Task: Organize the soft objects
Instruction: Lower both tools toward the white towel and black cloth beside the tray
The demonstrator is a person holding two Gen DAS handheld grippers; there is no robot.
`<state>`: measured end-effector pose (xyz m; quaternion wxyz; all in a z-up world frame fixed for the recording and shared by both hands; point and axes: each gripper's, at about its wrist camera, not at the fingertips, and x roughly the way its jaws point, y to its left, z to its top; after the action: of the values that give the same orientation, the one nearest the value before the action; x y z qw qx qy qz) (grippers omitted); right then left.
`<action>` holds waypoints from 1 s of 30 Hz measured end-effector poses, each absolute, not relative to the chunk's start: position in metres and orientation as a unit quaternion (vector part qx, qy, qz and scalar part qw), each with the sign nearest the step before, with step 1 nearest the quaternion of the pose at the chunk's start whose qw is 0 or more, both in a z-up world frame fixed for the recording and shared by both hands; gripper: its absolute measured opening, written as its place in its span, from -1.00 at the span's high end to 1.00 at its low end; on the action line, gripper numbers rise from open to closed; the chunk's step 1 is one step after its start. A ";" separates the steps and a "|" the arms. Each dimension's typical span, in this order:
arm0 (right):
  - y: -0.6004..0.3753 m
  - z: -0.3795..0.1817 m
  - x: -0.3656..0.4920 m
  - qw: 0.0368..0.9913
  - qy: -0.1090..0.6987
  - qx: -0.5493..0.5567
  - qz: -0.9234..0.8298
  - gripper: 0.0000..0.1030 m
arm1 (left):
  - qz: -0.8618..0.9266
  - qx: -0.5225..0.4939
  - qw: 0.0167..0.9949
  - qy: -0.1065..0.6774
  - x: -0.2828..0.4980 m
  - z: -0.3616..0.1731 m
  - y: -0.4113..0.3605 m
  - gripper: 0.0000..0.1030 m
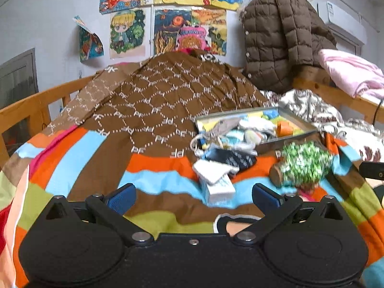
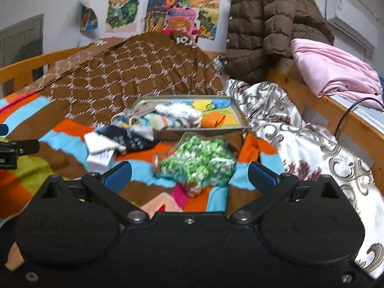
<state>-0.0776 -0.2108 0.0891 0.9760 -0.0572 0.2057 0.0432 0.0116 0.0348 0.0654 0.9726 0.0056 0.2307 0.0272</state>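
**Green bundle lies in front of the right gripper**

While both grippers hover above the striped bedcover (image 1: 153, 182), their blue fingers stand wide apart and hold nothing. Going from the left, the left gripper (image 1: 193, 195) looks at a white folded cloth (image 1: 212, 171) just ahead of it, a little to its right, with a dark sock (image 1: 236, 159) touching this cloth behind. Further right is the green patterned bundle (image 2: 199, 162), one of the soft things to organize. It lies directly ahead of the right gripper (image 2: 189, 175), between the lines of its two fingers, and its long axis seems to run across, from left to right. So I judge the right gripper is the nearer one for it. Behind the bundle stands the metal tray (image 2: 240, 117), already holding several small socks and cloths; some hang over its near left edge. The white flowered quilt (image 2: 300, 144) lies to the right, beside the tray, and does not block the way.
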 end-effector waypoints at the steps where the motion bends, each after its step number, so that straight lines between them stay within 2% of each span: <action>1: -0.209 0.085 -0.080 0.975 0.210 -0.058 0.046 -0.99 | 0.027 0.007 0.971 0.237 0.010 0.063 0.034 -0.99; 16: -0.171 0.028 -0.097 0.954 0.276 -0.076 0.090 -0.99 | 0.026 0.027 0.955 0.293 0.001 0.034 0.031 -0.98; 30: -0.152 0.019 -0.083 0.950 0.280 -0.073 0.116 -0.99 | 0.042 0.036 0.949 0.309 0.010 0.028 0.037 -0.99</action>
<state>-0.0831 -0.1516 0.0191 0.9501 -0.0730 0.2801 0.1159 0.0099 0.0366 0.0283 0.9494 0.0360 0.3093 0.0420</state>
